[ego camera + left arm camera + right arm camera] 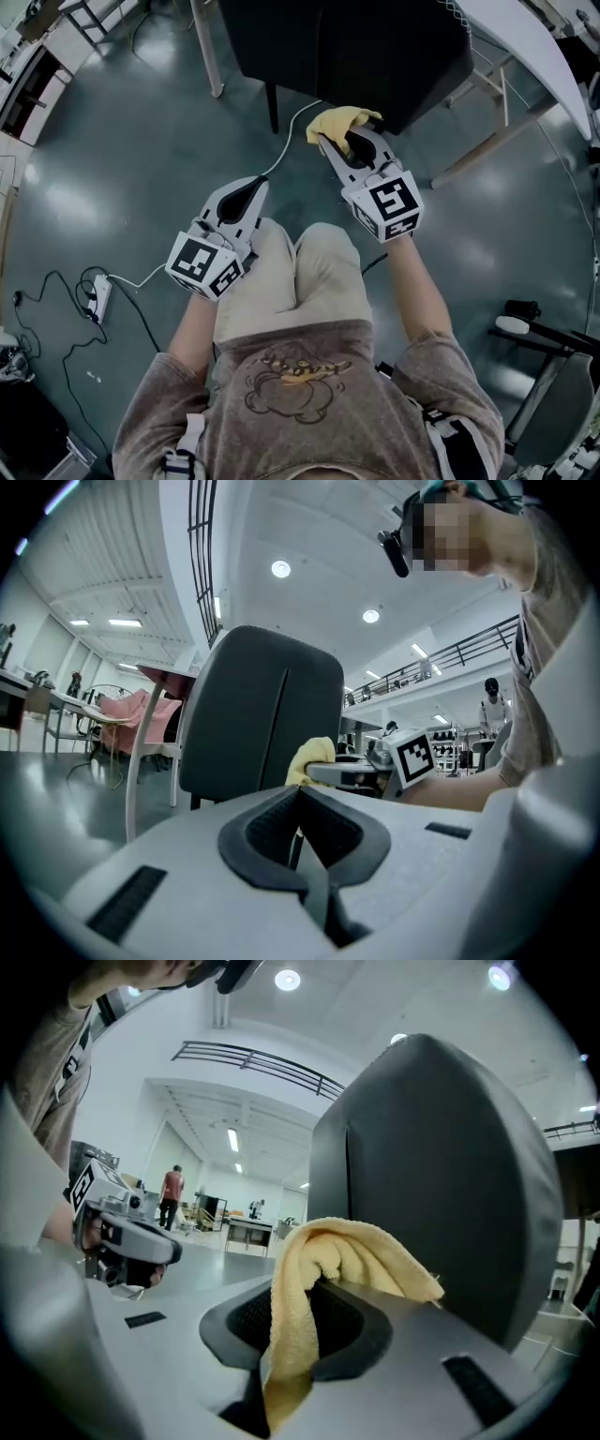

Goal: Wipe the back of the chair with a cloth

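The right claw (349,141) was clamped on the yellow cloth (339,120), which sat bunched over its tips at about 12 o'clock from the person's knees. It was right up against the dark chair back (356,47). Whether the cloth touched the back could not be told from any view.

The left claw (249,190) was closed on nothing. It hung low at 9 o'clock from the right one, well apart from the chair.

The first risk was the grip. In the right gripper view only a fold of the cloth ran down between the jaws, and the rest lay loose on top. Dragged across the upholstery, the cloth could probably bunch up or pull free.

A second risk was the hard tips themselves. If the loose part rolled aside, they would likely rub the chair instead of the cloth.

Nothing braced the chair, so a firm push might slide it across the smooth floor (141,141) toward 12 o'clock.

A white cable (284,150) curved on that floor just beside the chair leg (273,105), where a shifting chair or a foot could catch it
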